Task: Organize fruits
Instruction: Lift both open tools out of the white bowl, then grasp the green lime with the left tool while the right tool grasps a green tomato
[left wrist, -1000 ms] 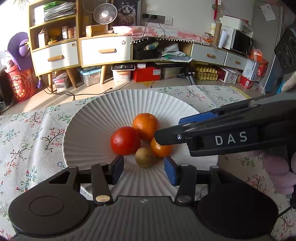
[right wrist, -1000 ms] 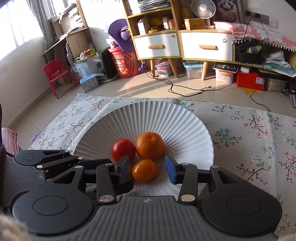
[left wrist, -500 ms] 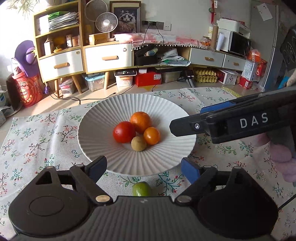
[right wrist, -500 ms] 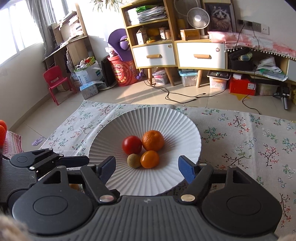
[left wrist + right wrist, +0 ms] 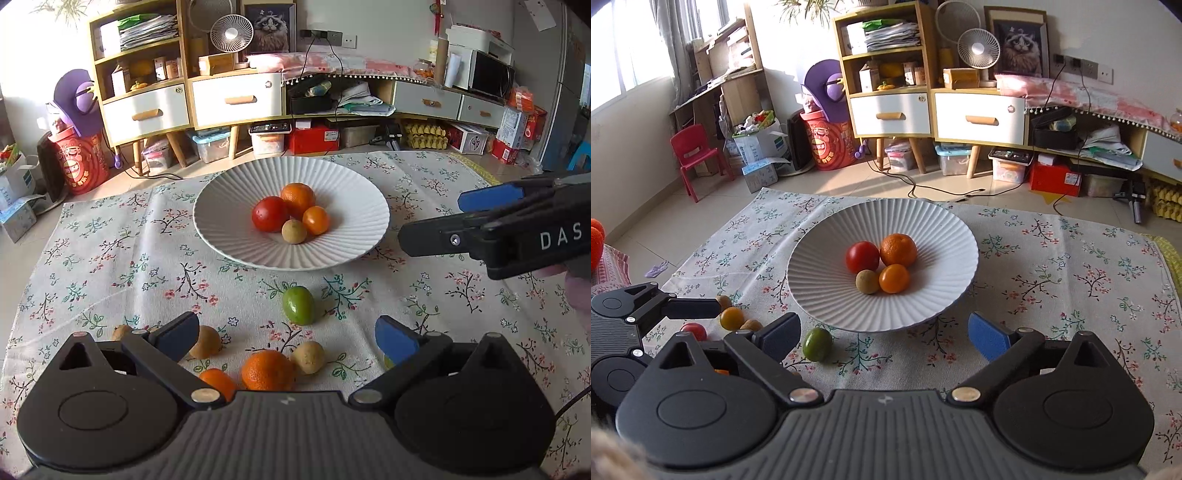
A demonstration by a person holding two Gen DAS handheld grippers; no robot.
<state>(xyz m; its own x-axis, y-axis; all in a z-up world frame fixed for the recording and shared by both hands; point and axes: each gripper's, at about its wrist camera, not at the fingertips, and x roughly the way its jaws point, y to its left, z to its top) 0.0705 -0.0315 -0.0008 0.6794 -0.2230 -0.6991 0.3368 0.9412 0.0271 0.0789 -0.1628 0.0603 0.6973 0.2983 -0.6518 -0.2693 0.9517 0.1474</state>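
Observation:
A white ribbed plate (image 5: 221, 236) (image 5: 812, 295) on the floral cloth holds a red tomato (image 5: 269, 214), a large orange (image 5: 298, 199), a small orange (image 5: 316, 220) and a tan fruit (image 5: 294, 232). In front of it on the cloth lie a green fruit (image 5: 298, 305) (image 5: 817, 344), an orange (image 5: 267, 370) and two tan fruits (image 5: 207, 341). My left gripper (image 5: 286, 328) hangs over these loose fruits, its jaws opening and gripping nothing. My right gripper (image 5: 882, 326) (image 5: 434, 219) is near the plate's front edge, its jaws also opening and empty.
The floral cloth (image 5: 110, 258) covers a low surface with tiled floor beyond it. More small fruits (image 5: 732, 318) lie at the cloth's left front. Drawer cabinets (image 5: 236, 99) and boxes line the far wall, and a red child's chair (image 5: 690, 147) stands at the left.
Both grippers have drawn back from the plate and opened wide. The tan fruit and the small orange now lie free in the plate, and loose fruits on the cloth have come into view.

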